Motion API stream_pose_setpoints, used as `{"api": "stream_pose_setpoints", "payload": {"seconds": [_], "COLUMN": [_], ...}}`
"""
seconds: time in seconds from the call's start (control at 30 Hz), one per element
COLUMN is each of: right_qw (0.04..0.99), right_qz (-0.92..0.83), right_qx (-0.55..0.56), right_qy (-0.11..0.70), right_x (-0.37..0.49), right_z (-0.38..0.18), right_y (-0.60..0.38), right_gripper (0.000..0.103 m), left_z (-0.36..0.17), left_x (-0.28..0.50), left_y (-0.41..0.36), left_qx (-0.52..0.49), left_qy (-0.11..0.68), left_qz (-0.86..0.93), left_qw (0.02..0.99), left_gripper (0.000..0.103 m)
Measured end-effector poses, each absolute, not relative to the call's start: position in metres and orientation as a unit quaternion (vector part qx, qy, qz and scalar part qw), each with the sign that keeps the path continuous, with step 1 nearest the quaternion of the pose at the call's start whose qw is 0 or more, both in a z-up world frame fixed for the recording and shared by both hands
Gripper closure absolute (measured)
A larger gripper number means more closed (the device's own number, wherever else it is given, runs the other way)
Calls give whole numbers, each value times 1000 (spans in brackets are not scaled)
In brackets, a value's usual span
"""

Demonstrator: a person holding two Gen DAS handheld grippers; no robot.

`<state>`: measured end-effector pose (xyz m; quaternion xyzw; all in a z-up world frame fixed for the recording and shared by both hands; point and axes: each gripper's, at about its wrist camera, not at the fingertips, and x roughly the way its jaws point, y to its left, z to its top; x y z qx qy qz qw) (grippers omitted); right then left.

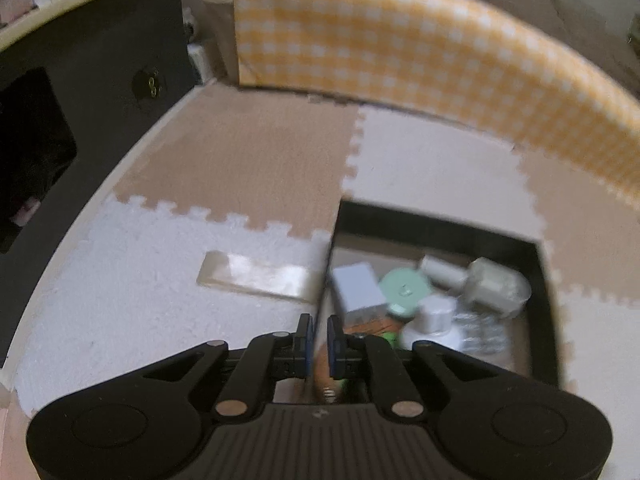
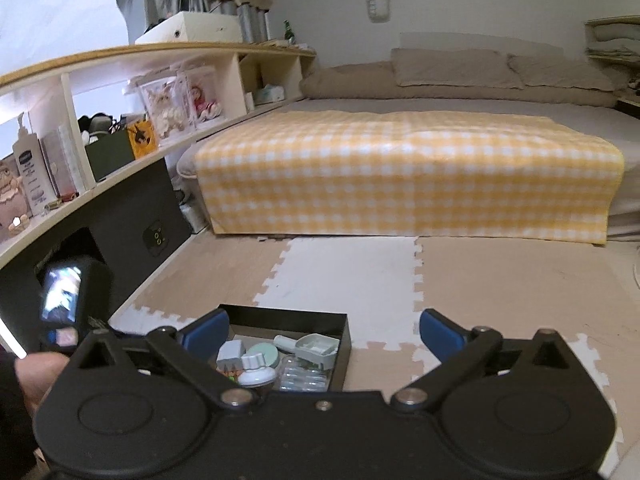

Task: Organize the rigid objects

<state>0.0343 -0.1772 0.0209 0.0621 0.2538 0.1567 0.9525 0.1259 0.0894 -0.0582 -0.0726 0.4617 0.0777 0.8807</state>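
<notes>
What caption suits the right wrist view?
Open hand-held gripper above a black box of small items, bed behind.

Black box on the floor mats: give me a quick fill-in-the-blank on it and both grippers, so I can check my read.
1. The mint-green round lid lies inside the ____ box.
2. The pale flat bar lies on the mat ____ the box.
3. The right gripper has its jaws wide ____, with nothing between them.
4. The left gripper hangs over the box's ____ wall.

Missing words: black; outside; open; left
</notes>
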Motion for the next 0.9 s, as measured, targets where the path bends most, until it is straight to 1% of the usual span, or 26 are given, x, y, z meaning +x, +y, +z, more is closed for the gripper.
{"api": "stream_pose_setpoints", "payload": {"seconds": [0.03, 0.07, 0.13, 0.27, 0.33, 0.37, 0.43, 0.57, 0.63, 0.73, 0.83, 0.9], "right_qw": [953, 954, 955, 956, 957, 957, 958, 960, 961, 963, 966, 966], "right_qz": [153, 149, 144, 132, 129, 127, 122, 119, 120, 117, 117, 118], "right_qx": [63, 64, 68, 76, 77, 77, 77, 81, 85, 74, 61, 58], "right_qy": [253, 251, 250, 249, 248, 248, 247, 240, 236, 229, 224, 221], "right_x": [31, 28, 24, 12, 6, 3, -3, -14, -20, -29, -37, -41], "right_z": [22, 23, 24, 25, 25, 25, 25, 27, 26, 24, 22, 22], "right_y": [-179, -180, -183, -190, -193, -194, -195, -199, -200, -197, -194, -192], "right_gripper": [0, 0, 0, 0, 0, 0, 0, 0, 0, 0, 0, 0], "left_z": [-49, -38, -16, 15, 29, 34, 41, 46, 47, 47, 48, 49], "left_x": [121, 115, 101, 71, 51, 43, 24, -5, -17, -34, -45, -50], "left_y": [87, 83, 77, 68, 65, 64, 61, 62, 63, 62, 60, 59], "left_qx": [-72, -68, -49, -33, -36, -34, -27, -35, -32, -25, -6, -3], "left_qy": [454, 442, 416, 374, 356, 348, 334, 324, 315, 300, 278, 263], "left_qz": [72, 67, 60, 49, 38, 33, 26, 20, 21, 23, 29, 24], "left_qw": [885, 892, 906, 926, 933, 936, 942, 945, 948, 953, 960, 964], "left_gripper": [84, 80, 67, 57, 46, 43, 33, 25, 16, 7, 1, 0]}}
